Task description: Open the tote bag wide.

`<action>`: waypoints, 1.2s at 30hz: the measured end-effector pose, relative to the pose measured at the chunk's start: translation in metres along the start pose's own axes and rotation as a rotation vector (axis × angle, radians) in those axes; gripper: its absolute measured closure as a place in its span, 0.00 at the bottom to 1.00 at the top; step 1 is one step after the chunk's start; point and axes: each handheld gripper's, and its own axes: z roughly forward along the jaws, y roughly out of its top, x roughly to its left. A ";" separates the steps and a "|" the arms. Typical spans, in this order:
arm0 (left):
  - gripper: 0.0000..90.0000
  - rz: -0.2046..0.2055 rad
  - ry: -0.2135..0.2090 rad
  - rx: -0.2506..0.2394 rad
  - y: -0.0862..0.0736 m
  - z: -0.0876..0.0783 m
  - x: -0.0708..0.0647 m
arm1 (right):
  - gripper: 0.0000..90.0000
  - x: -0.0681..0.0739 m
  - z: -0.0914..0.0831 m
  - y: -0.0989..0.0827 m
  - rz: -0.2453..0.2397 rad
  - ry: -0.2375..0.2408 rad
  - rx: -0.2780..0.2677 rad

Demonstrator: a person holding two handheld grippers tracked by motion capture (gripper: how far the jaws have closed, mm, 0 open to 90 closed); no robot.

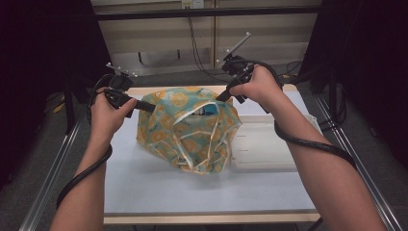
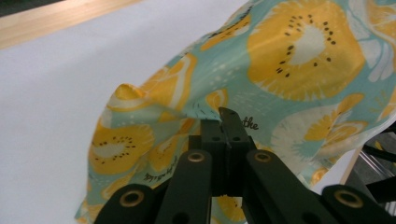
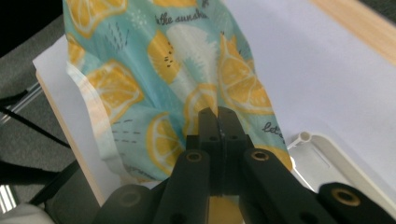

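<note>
- Nearest the person, the white-topped bench with a pale wooden front edge lies bare in front of the work.
- In the middle of the bench sits the task's thing, a teal cloth bag printed with yellow lemon and kiwi slices and edged in cream tape; its mouth gapes upward, and something dark and blue shows inside, too small to identify.
- Just to the bag's right, touching or slightly under its edge, lies a flat white plastic tray.
- The bag is stretched between the two hands, so its long axis runs across the bench, left to right.
- The left hand-held gripper comes in level from the left; its own view shows the jaws fully closed, pinching a fold of the printed fabric at the bag's left rim.
- The right hand-held gripper reaches down from the far right; its jaws are likewise shut tight on the cloth at the bag's upper right rim.
- Neither hand is nearer: each already has its side, the bag lying inward from both.
- As a judgement, the coming move turns on pulling apart along that left-right axis, which would widen the mouth.
</note>
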 end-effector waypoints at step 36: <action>0.98 0.132 -0.029 -0.043 0.006 -0.006 -0.038 | 1.00 0.001 0.003 -0.004 -0.001 -0.024 0.013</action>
